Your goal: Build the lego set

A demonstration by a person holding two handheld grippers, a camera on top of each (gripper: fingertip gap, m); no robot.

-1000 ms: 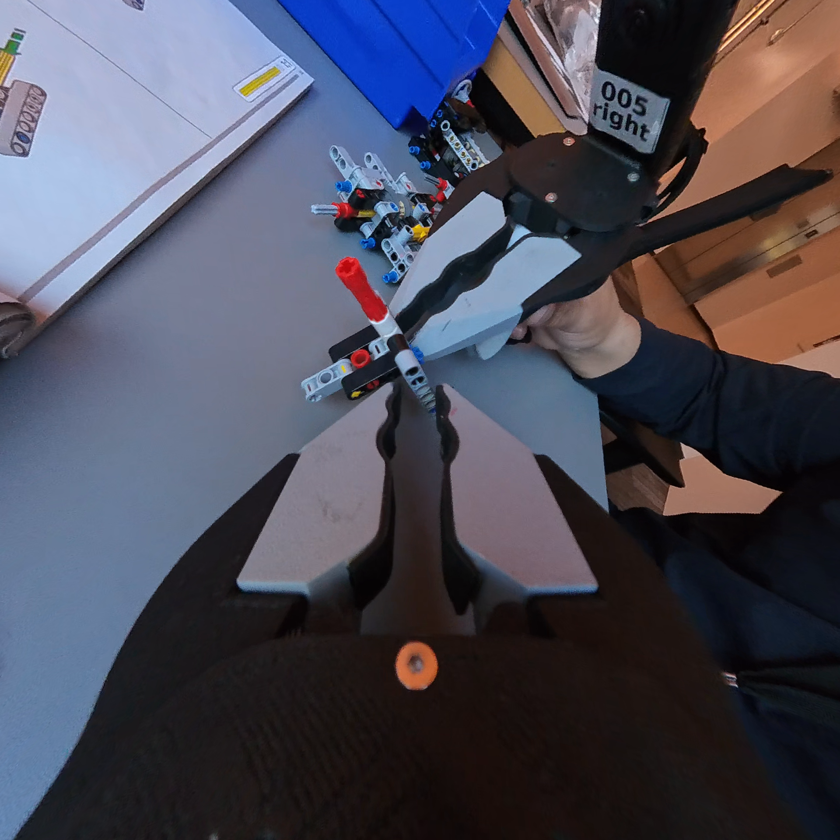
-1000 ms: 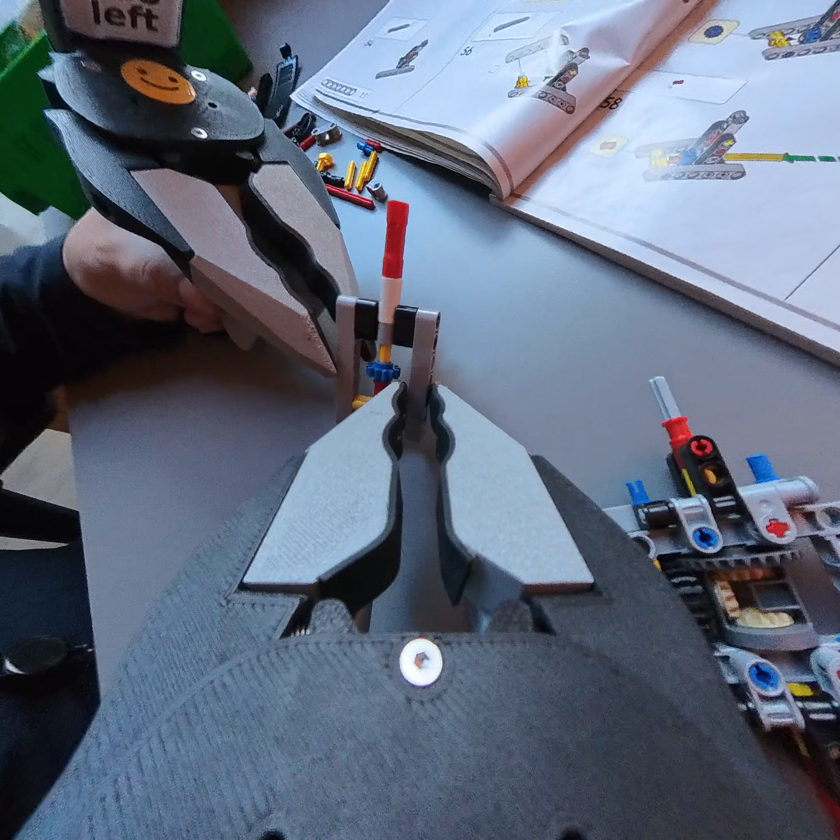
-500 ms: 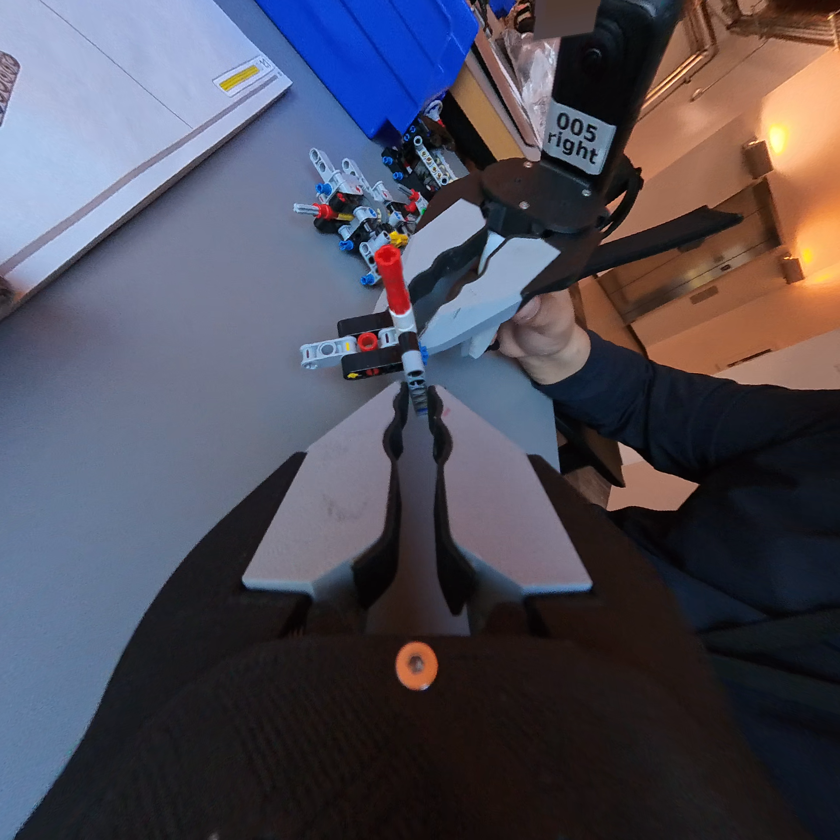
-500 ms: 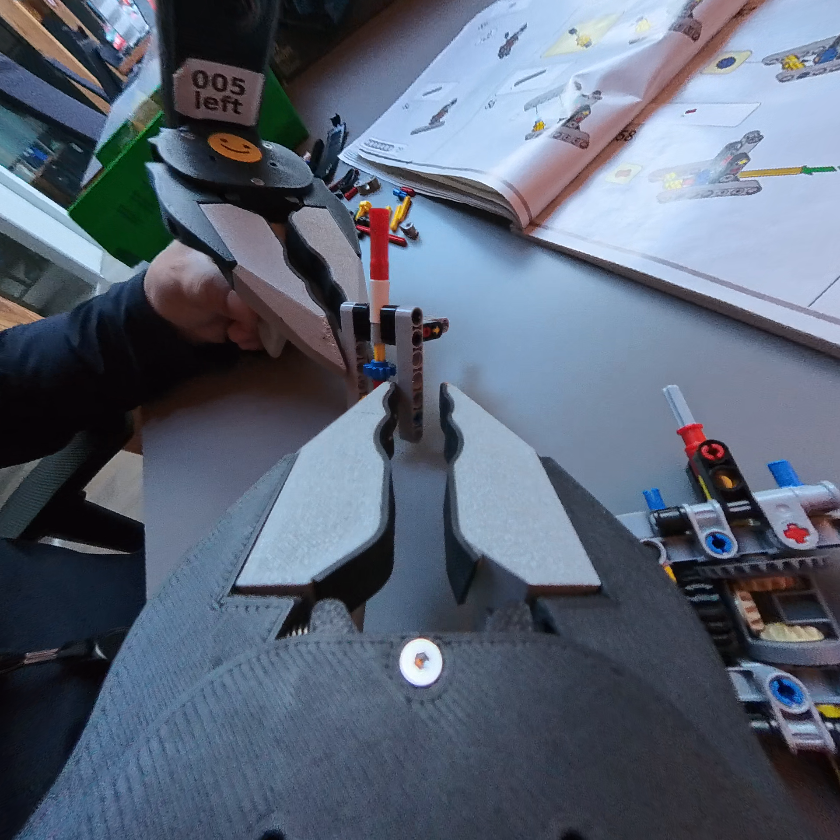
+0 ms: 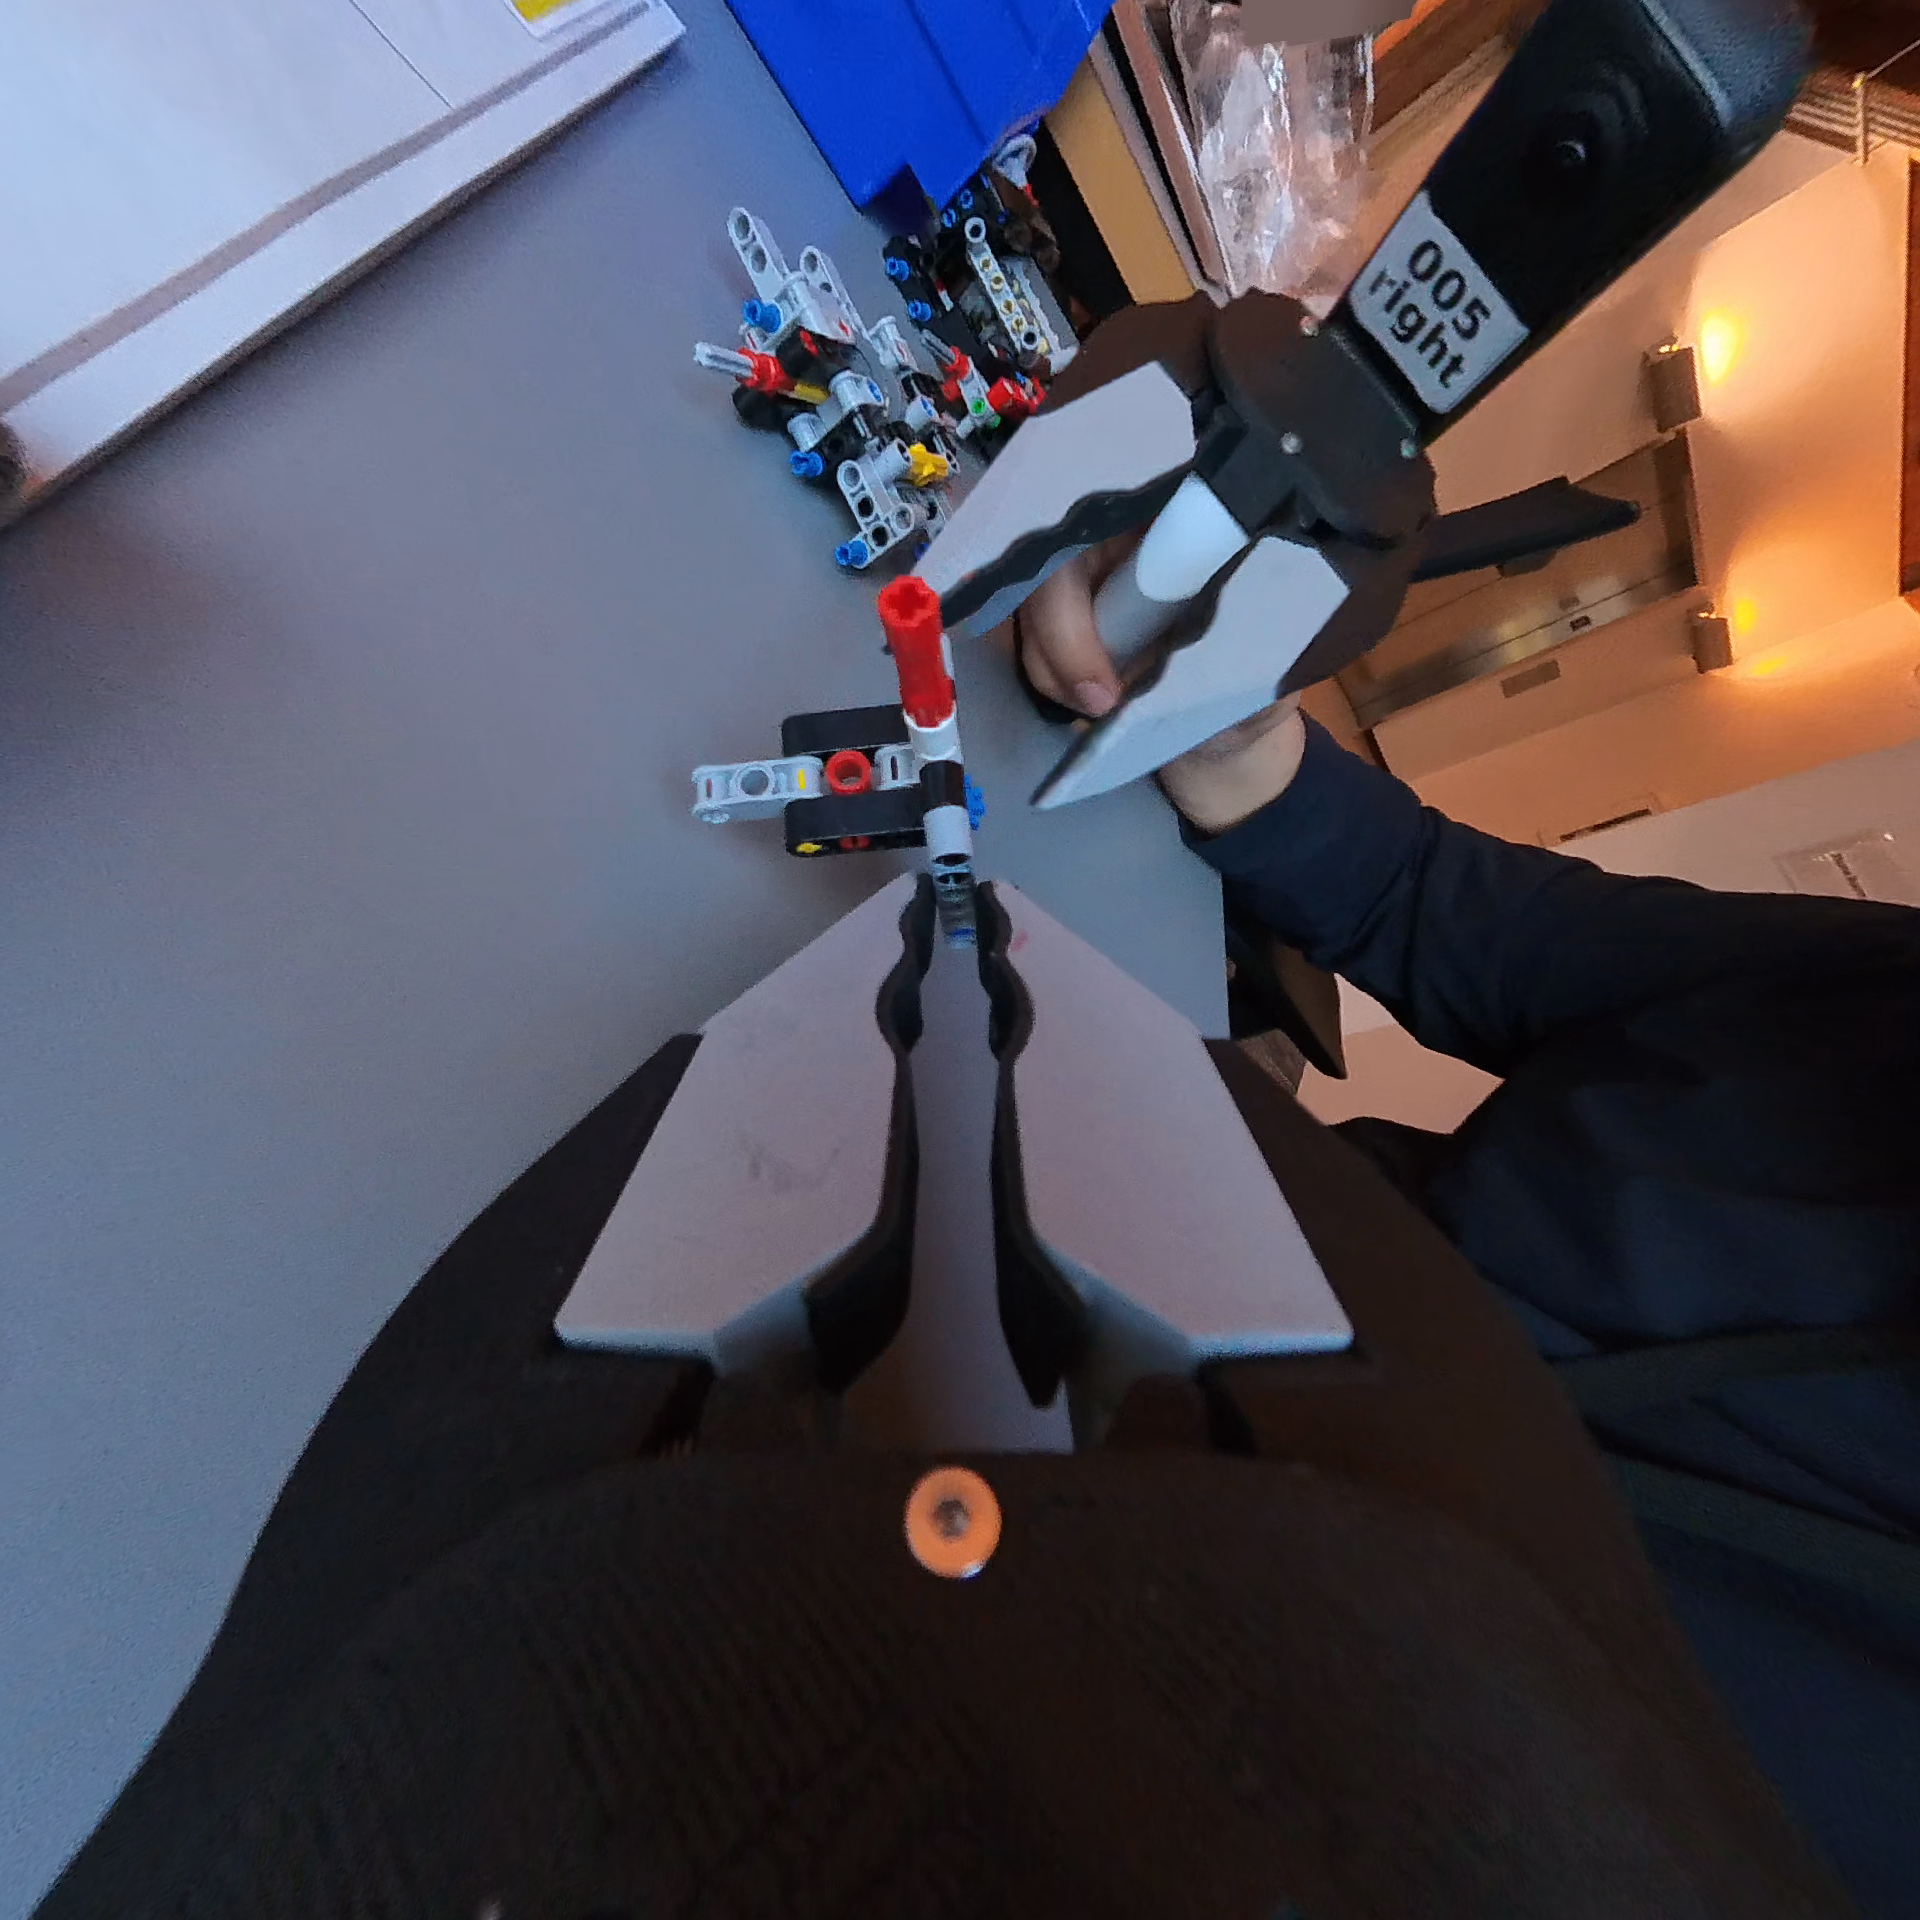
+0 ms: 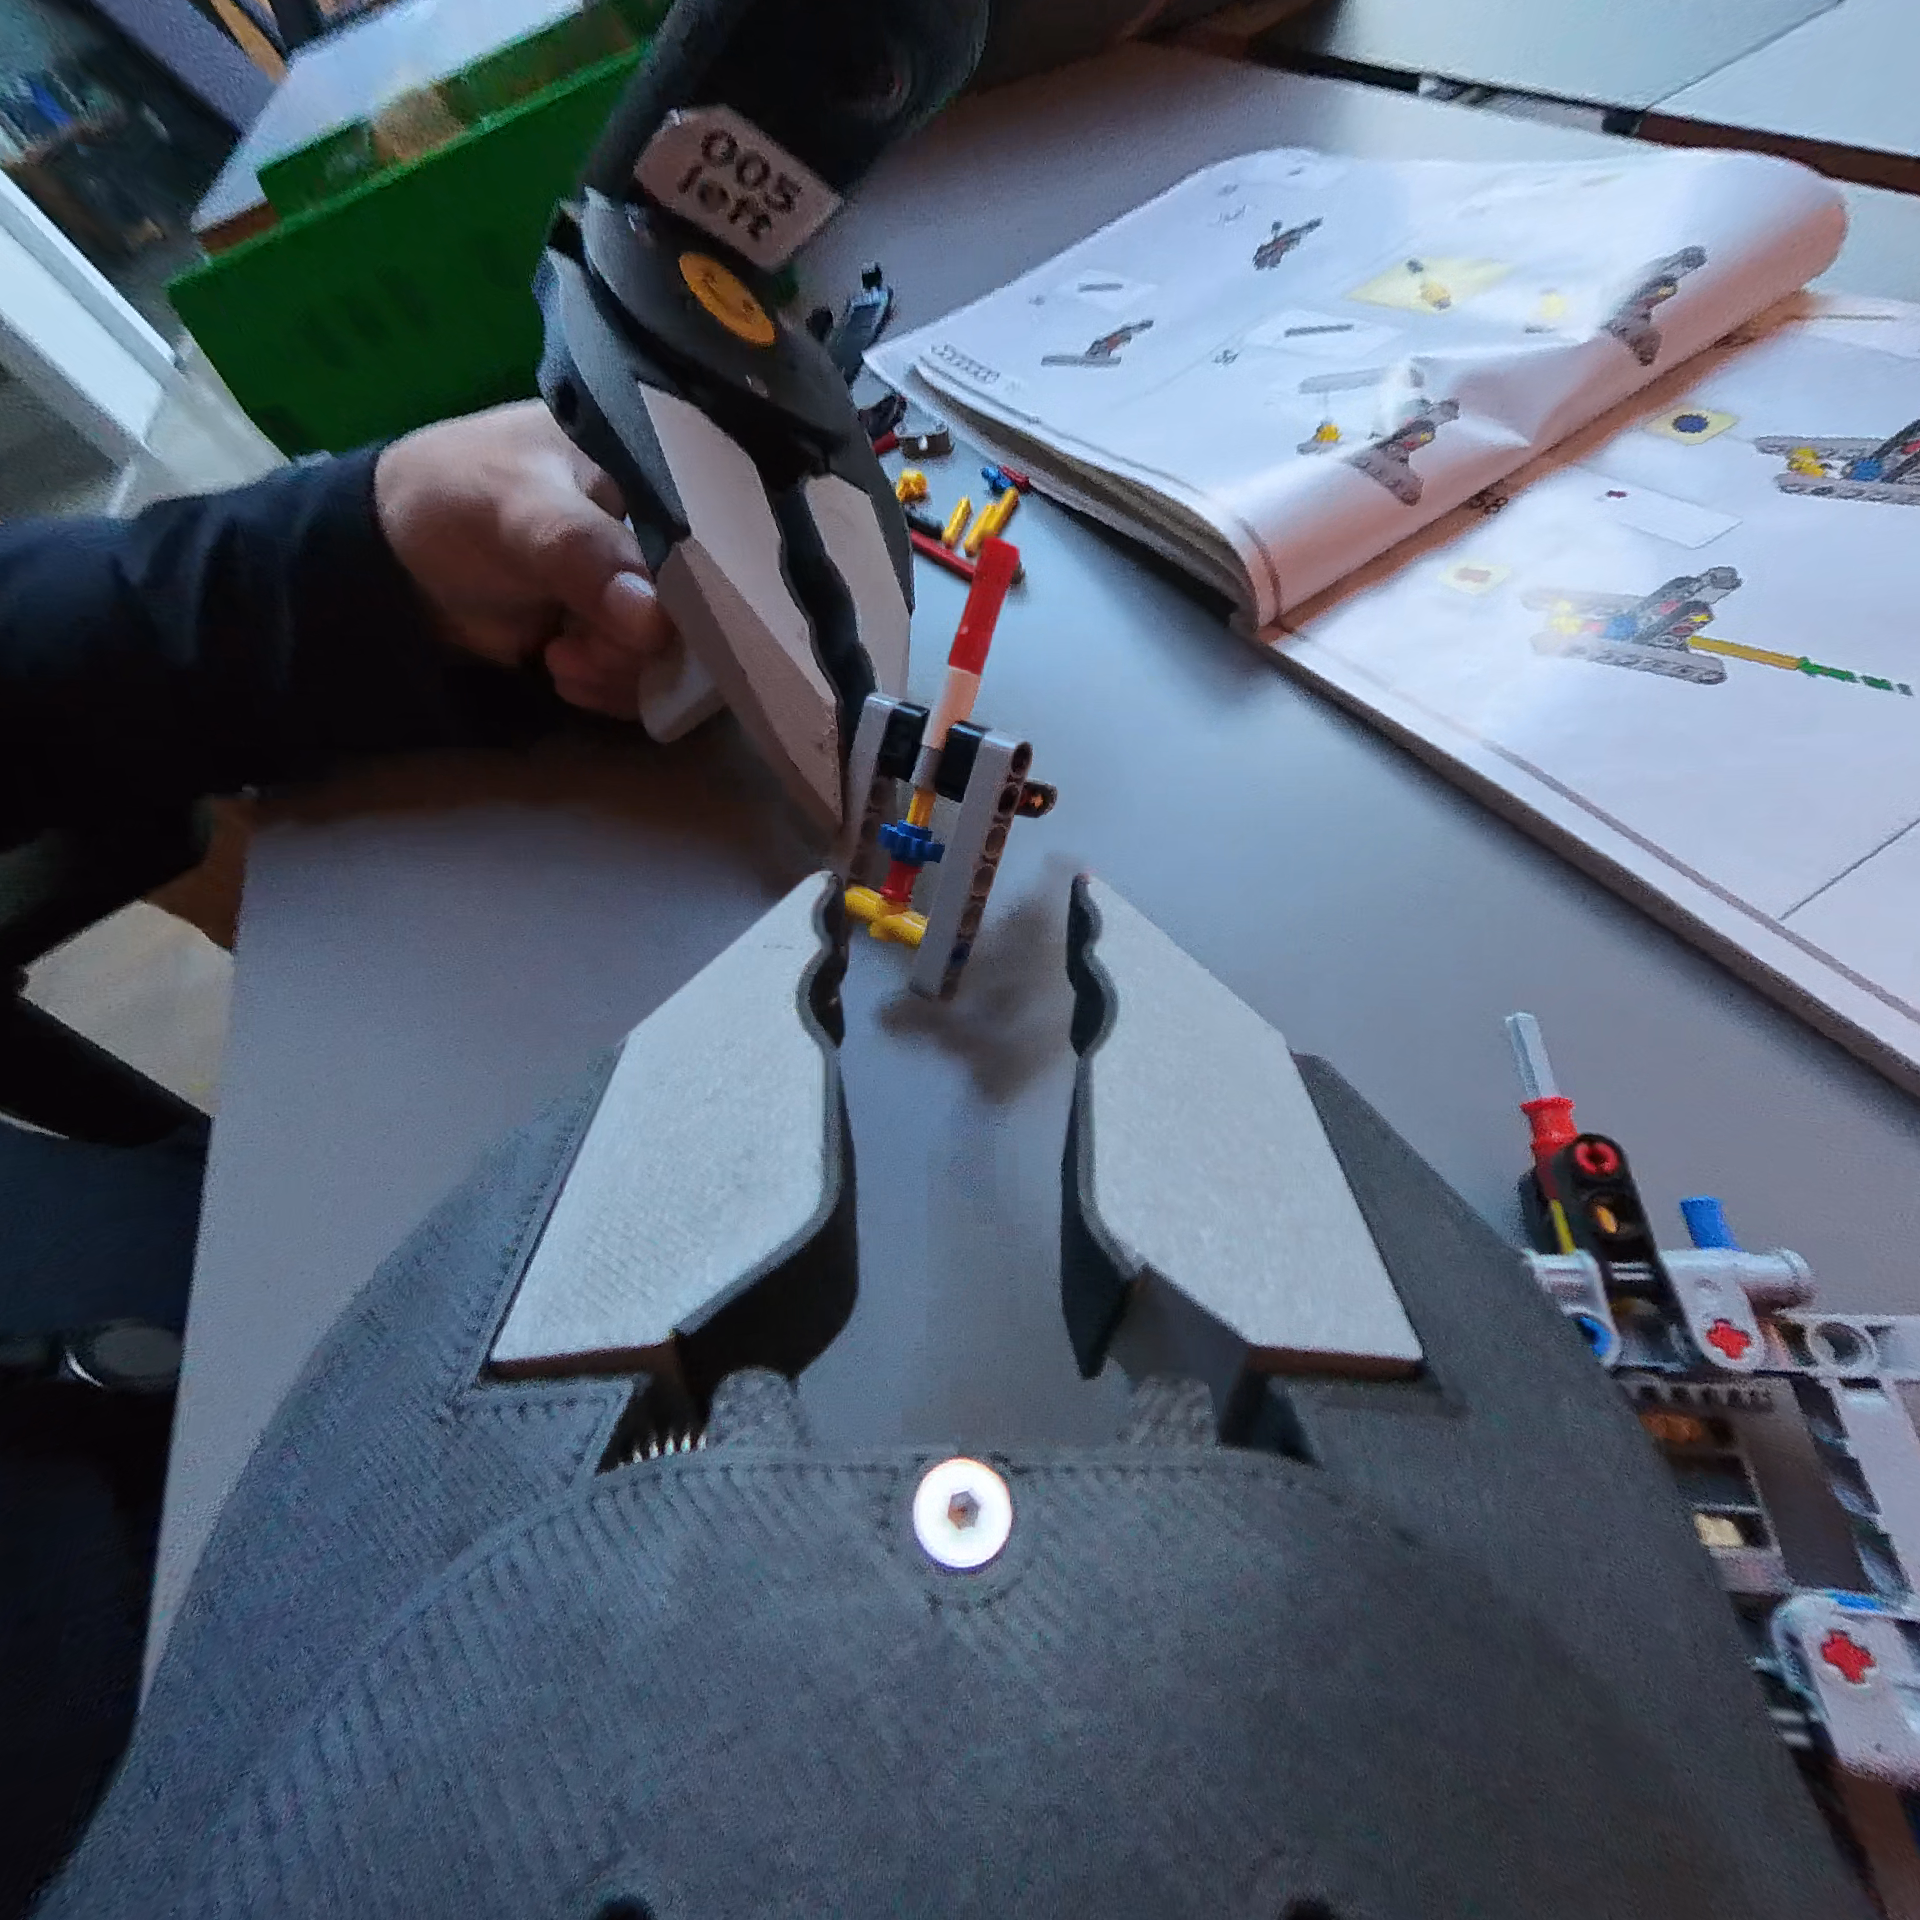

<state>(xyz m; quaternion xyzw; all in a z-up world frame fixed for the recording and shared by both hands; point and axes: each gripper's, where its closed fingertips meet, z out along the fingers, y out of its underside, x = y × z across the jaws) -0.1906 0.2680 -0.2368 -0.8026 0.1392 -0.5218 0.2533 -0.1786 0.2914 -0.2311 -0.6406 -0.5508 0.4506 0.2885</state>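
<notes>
A small brick assembly has two grey beams, black connectors, a blue gear, a yellow piece and a red axle sticking up. My left gripper is shut on the end of one grey beam and holds the assembly just over the grey table. In the right wrist view the left gripper pinches the left beam. My right gripper is open. The other grey beam stands between its fingers untouched. It also shows open in the left wrist view.
An open instruction booklet lies at the far right. A larger brick model sits at the right edge, also seen in the left wrist view. Loose small parts lie by a green bin. A blue bin stands behind. Only a small space, under 4 cm, lies between the two pairs of fingers.
My right gripper was shut on the right grey beam, then opened, let it go and drew back. My left gripper closed on the other beam and now holds the assembly alone.
</notes>
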